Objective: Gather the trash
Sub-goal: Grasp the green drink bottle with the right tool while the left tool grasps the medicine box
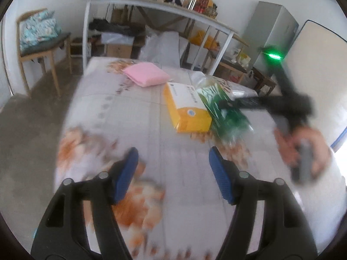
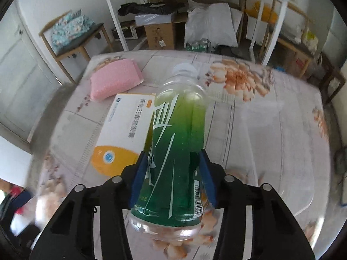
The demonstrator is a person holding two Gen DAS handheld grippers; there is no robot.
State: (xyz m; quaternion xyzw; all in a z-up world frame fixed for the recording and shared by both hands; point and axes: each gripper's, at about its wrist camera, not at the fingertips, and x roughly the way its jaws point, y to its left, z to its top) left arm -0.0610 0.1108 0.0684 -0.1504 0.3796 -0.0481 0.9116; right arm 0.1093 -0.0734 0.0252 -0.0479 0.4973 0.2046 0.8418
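A clear plastic bottle with a green label and white cap lies on the flowered bedspread, and my right gripper is shut on its lower body, blue pads against both sides. A yellow and white carton lies right beside the bottle on its left. In the left wrist view the same bottle and carton sit at mid right, with a hand holding the right gripper's handle. My left gripper hovers open over the near part of the bed, nothing between its fingers.
A pink folded cloth lies at the bed's far side. Beyond the bed stands a white-legged table loaded with clutter, with boxes and bags beneath. A wooden chair with cushions is at the left, a grey cabinet at the right.
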